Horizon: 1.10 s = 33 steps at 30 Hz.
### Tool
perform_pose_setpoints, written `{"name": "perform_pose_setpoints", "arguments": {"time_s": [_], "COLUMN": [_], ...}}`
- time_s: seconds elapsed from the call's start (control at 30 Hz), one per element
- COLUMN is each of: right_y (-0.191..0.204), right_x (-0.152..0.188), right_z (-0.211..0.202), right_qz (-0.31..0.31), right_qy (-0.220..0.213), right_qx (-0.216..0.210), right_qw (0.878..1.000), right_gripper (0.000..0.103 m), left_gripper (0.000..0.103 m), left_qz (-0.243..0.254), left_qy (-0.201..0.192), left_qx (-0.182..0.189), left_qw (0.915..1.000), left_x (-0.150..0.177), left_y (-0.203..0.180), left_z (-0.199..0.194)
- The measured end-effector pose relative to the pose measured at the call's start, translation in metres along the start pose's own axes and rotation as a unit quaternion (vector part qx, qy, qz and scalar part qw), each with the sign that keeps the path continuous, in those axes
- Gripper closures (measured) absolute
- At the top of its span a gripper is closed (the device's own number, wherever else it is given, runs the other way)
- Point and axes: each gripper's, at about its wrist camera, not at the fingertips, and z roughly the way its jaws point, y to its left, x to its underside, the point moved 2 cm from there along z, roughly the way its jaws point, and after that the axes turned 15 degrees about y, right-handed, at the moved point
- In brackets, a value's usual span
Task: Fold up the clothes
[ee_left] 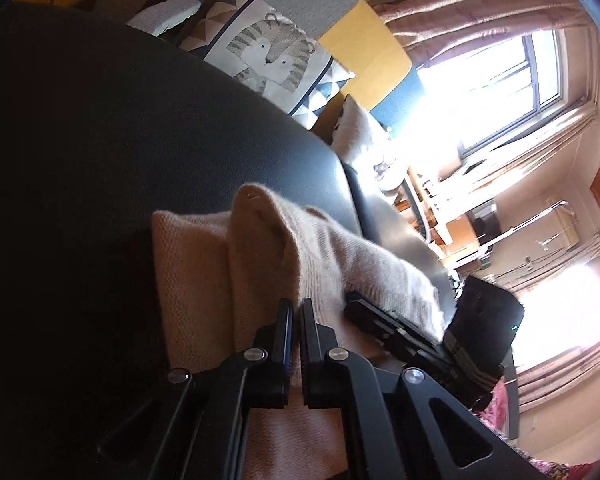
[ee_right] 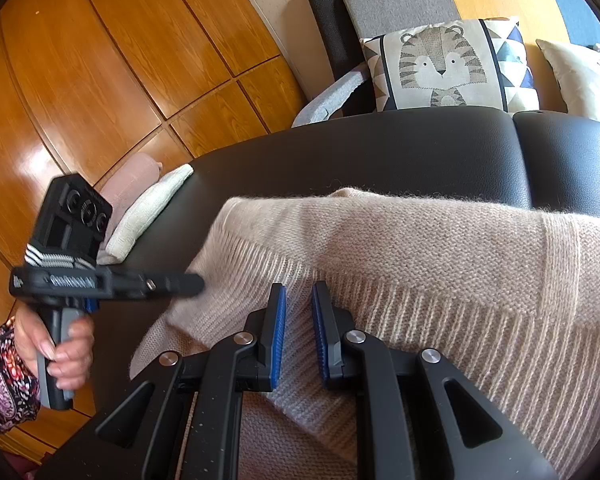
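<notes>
A beige knit sweater point(ee_right: 400, 248) lies folded over on the black leather bench point(ee_right: 380, 152), spreading from the centre toward four o'clock in the right wrist view. The right gripper point(ee_right: 299, 296) hovers above its ribbed hem, blue-padded jaws a narrow gap apart, holding nothing. At nine o'clock a hand point(ee_right: 60, 344) holds the left gripper point(ee_left: 296, 308) — its jaws nearly closed, and whether they pinch the knit I cannot tell — while a tiger cushion point(ee_right: 444, 64) sits at one o'clock.
</notes>
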Motion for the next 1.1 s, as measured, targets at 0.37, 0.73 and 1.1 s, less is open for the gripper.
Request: {"name": "perform_pose_setpoints", "arguments": {"time_s": [0.37, 0.73, 1.1], "right_y": [0.001, 0.012, -0.045], "right_x": [0.000, -0.003, 0.030], "right_z": [-0.001, -0.008, -0.106], "right_qz": [-0.001, 0.002, 0.054], "right_qy": [0.000, 0.014, -0.001], "right_qx": [0.002, 0.042, 0.226], "right_qw": [1.000, 0.999, 0.973], "right_gripper": [0.088, 0.087, 0.062], "left_gripper": [0.102, 0.095, 0.091], "left_qz": [-0.034, 0.076, 0.050], "left_qy": [-0.106, -0.088, -0.111], "left_qx": [-0.106, -0.112, -0.138], "left_qw": [0.9881, 0.9869, 0.9828], "left_x": [0.020, 0.011, 0.020], "left_y": [0.007, -0.074, -0.055], "left_z": [-0.035, 0.031, 0.052]}}
